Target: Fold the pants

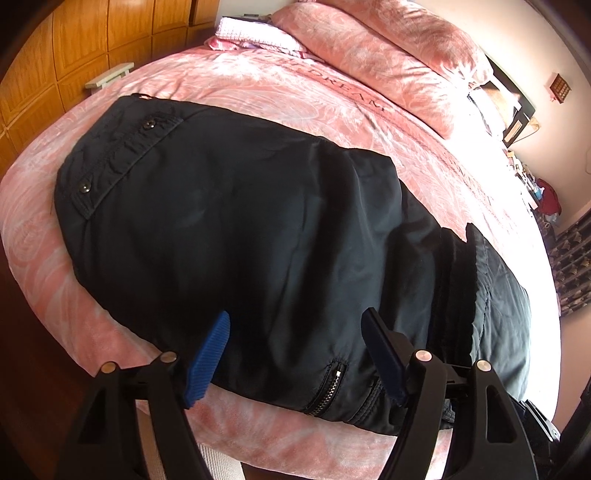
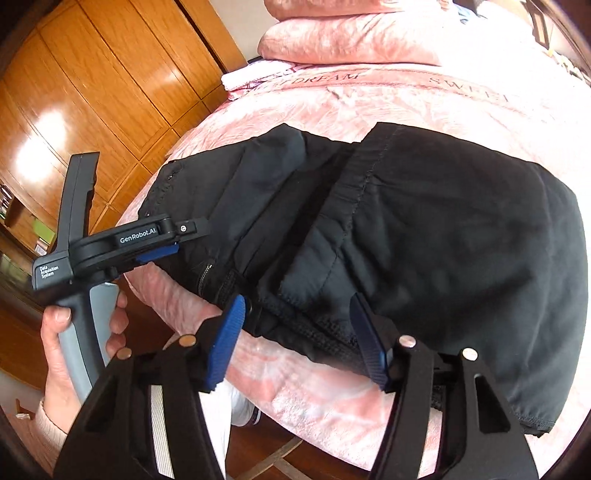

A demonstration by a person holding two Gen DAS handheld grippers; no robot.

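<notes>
Black pants (image 1: 236, 229) lie folded on the pink bed (image 1: 258, 81), with the snap-button pocket flap at the far left and a zip near the front edge. A folded-over layer with a stitched hem lies on top at the right (image 2: 443, 229). My left gripper (image 1: 295, 354) is open, its blue fingers (image 1: 210, 354) spread above the pants' near edge, holding nothing. It also shows in the right wrist view (image 2: 155, 254), held by a hand at the pants' left end. My right gripper (image 2: 295, 343) is open over the near edge of the pants.
Pink pillows (image 1: 388, 51) and a folded white-pink cloth (image 1: 255, 33) lie at the head of the bed. A wooden wardrobe (image 2: 92, 92) stands to the left. A nightstand with clutter (image 1: 517, 122) is at the far right. The bed's front edge is just below both grippers.
</notes>
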